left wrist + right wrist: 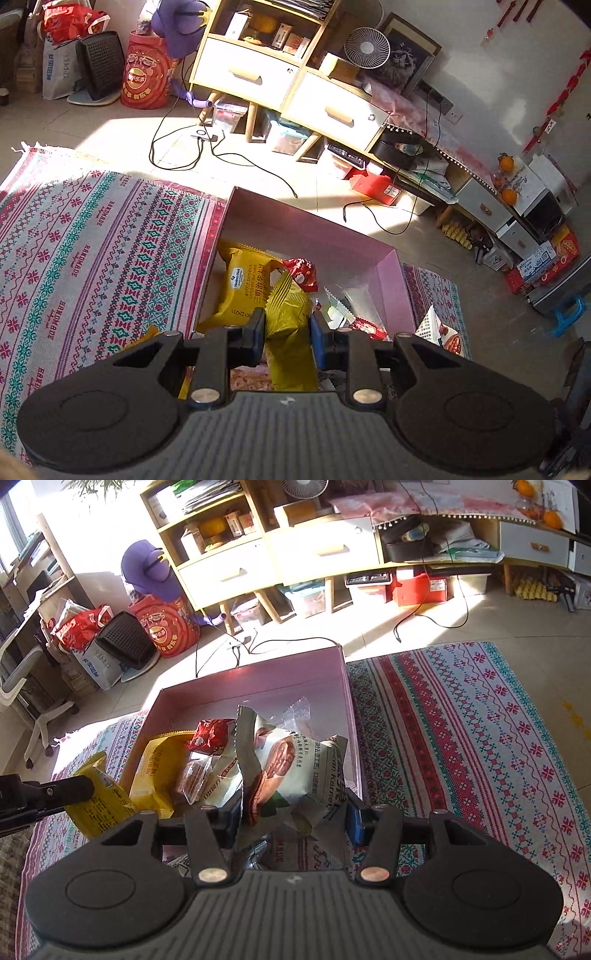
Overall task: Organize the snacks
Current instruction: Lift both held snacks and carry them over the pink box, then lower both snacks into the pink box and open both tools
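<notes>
- Box [258,679]: pink, open-topped, standing on the patterned rug [480,738] with its far wall toward the bare floor; serves as the collecting container.
- Contents already stowed: large yellow pack [242,280] against the box's left wall, small red packet [303,273] near the middle, clear-wrapped biscuits [194,779] and further pale wrappers toward the near edge. Rear portion of the box floor is bare.
- Left gripper [287,332]: jaws clamped on a yellow snack bag [288,314], held upright over the near edge of the box; in the right wrist view this bag sits just outside the box's left wall, so it appears not yet deposited.
- Right gripper [291,819]: jaws clamped on a pale nut-kernel bag [295,771], held above the near right corner of the box, not yet released.
- Items outstanding: white and red packet [443,332] lying on the rug beside the box's right wall; other wrappers beneath the grippers, too hidden to count.
- Status, as a judgement: well under way. Several snacks boxed, two in transit, at least one left on the rug.
</notes>
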### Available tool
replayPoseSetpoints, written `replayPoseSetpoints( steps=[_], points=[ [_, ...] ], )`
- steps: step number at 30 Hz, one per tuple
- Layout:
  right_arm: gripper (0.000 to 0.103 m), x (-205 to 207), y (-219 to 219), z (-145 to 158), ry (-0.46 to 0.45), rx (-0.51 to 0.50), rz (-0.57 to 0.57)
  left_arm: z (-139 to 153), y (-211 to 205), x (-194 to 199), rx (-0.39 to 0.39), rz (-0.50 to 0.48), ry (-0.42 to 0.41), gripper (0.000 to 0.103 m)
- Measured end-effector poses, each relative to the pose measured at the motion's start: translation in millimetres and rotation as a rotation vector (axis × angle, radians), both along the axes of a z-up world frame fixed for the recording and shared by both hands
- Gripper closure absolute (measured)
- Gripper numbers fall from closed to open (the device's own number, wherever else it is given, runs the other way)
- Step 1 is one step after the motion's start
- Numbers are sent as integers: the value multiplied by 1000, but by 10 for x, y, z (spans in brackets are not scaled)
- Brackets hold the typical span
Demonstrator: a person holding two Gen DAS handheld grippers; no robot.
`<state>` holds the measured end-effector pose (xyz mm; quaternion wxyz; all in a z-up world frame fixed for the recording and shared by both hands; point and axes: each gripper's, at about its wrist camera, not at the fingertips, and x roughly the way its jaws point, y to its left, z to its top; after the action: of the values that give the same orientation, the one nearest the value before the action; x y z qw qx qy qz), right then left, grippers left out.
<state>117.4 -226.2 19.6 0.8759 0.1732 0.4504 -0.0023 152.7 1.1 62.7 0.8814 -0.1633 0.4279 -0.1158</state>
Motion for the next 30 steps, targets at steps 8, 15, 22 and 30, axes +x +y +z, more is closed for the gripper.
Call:
replayPoseSetpoints(
  steps=[8,15,22,30],
  points=[
    [43,45,-26,-43,-16,36,-14,-96,-341,264,10,-65,5,72],
    [38,27,-67,4,-34,53,-17,-186,-509,456,28,-93,-12,72],
    [35,34,-127,41,-50,74,-35,-249,-674,666,22,-116,-50,72],
    [27,37,-137,56,-56,51,-39,-285,-748,657,72,-143,-97,44]
  ],
)
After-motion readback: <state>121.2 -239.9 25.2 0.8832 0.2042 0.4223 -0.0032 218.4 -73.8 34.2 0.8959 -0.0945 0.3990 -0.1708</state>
